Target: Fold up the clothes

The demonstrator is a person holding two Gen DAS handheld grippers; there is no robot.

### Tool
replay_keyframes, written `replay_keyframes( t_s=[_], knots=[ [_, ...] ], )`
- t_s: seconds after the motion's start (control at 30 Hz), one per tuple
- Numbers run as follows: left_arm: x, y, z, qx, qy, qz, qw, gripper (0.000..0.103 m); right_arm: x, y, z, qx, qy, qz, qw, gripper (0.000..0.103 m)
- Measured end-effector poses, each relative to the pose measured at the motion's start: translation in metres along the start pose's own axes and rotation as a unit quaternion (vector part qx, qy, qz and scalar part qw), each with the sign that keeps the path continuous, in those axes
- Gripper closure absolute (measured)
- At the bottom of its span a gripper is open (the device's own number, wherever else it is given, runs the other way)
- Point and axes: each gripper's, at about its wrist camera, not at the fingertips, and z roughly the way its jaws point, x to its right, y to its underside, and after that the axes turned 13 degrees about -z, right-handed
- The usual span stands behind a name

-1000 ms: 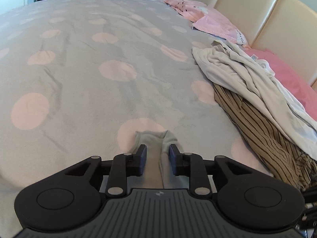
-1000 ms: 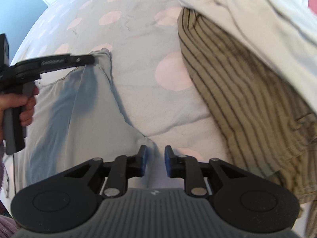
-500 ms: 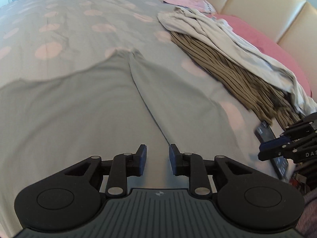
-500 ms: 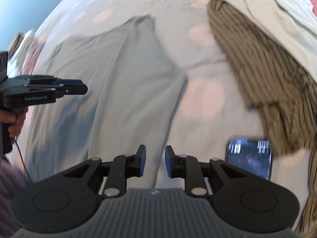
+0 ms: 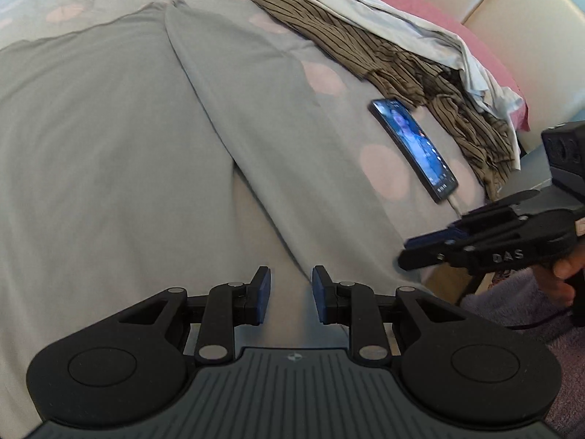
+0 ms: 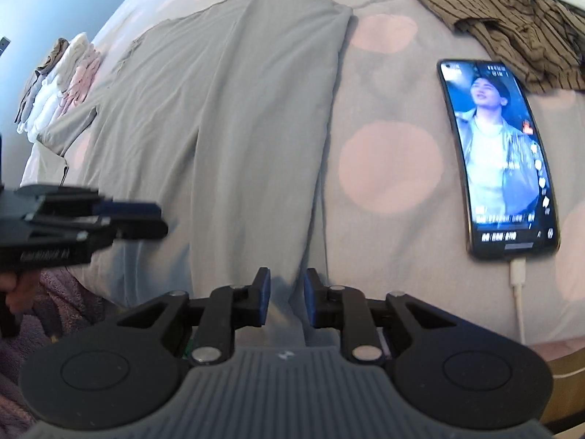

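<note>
A long grey garment (image 5: 109, 146) (image 6: 237, 109) lies spread flat on the dotted bedspread (image 5: 384, 172), one lengthwise fold running down its middle. My left gripper (image 5: 291, 285) hovers over its near end, jaws apart, with the cloth lying loose below them. It also shows at the left edge of the right wrist view (image 6: 161, 219). My right gripper (image 6: 287, 285) is at the garment's near right edge. Its jaws are closing, and the fold edge sits in the gap with the pads still off it. The left wrist view shows it at the bed's edge (image 5: 406, 252).
A lit phone (image 6: 501, 153) (image 5: 413, 146) on a white cable (image 6: 519, 292) lies right of the garment. A brown striped garment (image 5: 365, 47) and a white one (image 5: 365, 3) are piled by the pink pillow (image 5: 420, 11). Folded clothes (image 6: 62, 80) are stacked far left.
Both grippers drew back from the far end to the near bed edge. The cloth corner that stood between the left jaws now lies flat. The right jaws have narrowed.
</note>
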Motion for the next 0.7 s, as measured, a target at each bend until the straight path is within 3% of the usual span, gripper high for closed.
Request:
replay_keyframes(
  t_s=[0.1, 0.33, 0.5, 0.57, 0.7],
  knots=[
    [0.005, 0.011, 0.001, -0.005, -0.009, -0.003, 0.9999, 0.081, -0.004, 0.002, -0.003, 0.006, 0.014, -0.013, 1.000, 0.097],
    [0.011, 0.025, 0.003, -0.014, -0.030, 0.018, 0.9993, 0.081, -0.028, -0.005, -0.015, -0.001, 0.095, -0.089, 0.992, 0.098],
    [0.011, 0.029, 0.004, -0.020, -0.034, 0.022, 0.9990, 0.078, -0.022, -0.003, 0.000, -0.019, 0.100, -0.087, 0.991, 0.097],
    [0.012, 0.030, 0.003, -0.020, -0.032, 0.024, 0.9990, 0.076, -0.020, -0.002, 0.000, -0.031, 0.105, -0.082, 0.991, 0.092],
    [0.013, 0.030, 0.003, -0.020, -0.029, 0.027, 0.9990, 0.075, -0.026, 0.002, -0.013, -0.011, 0.113, -0.091, 0.989, 0.092]
  ],
)
